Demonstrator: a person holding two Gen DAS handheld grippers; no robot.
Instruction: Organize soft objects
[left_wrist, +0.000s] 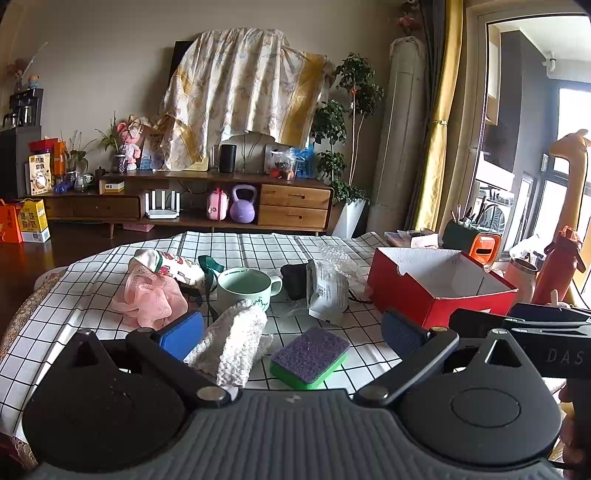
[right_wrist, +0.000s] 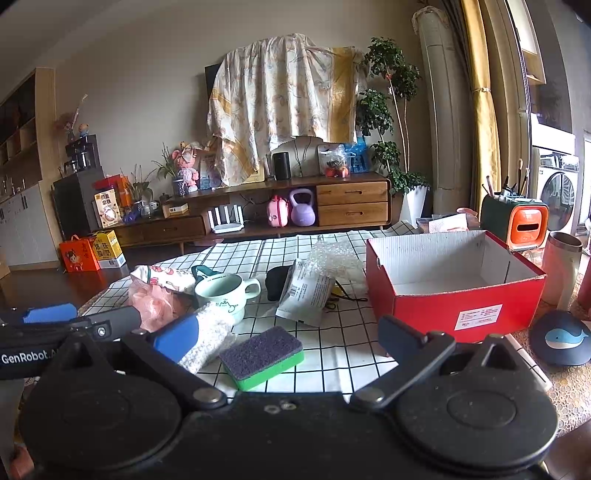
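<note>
A checked tablecloth (left_wrist: 55, 332) carries the soft objects. A purple and green sponge (left_wrist: 310, 356) (right_wrist: 262, 356) lies nearest. A white knitted cloth (left_wrist: 236, 341) (right_wrist: 210, 338) lies left of it, by a pink mesh puff (left_wrist: 153, 297) (right_wrist: 157, 301) and a patterned pouch (left_wrist: 177, 269) (right_wrist: 166, 277). An open, empty red box (left_wrist: 439, 286) (right_wrist: 454, 284) stands at the right. My left gripper (left_wrist: 291, 330) is open and empty above the sponge and cloth. My right gripper (right_wrist: 291, 338) is open and empty, with the sponge between its fingers' line of sight.
A mint mug (left_wrist: 245, 290) (right_wrist: 223, 291) stands mid-table beside a white packet (left_wrist: 327, 291) (right_wrist: 306, 293), a black object (left_wrist: 293, 280) and bubble wrap (right_wrist: 334, 258). A pen holder (right_wrist: 517, 218), cups (right_wrist: 561, 266) and a whale-print pad (right_wrist: 561, 338) crowd the right.
</note>
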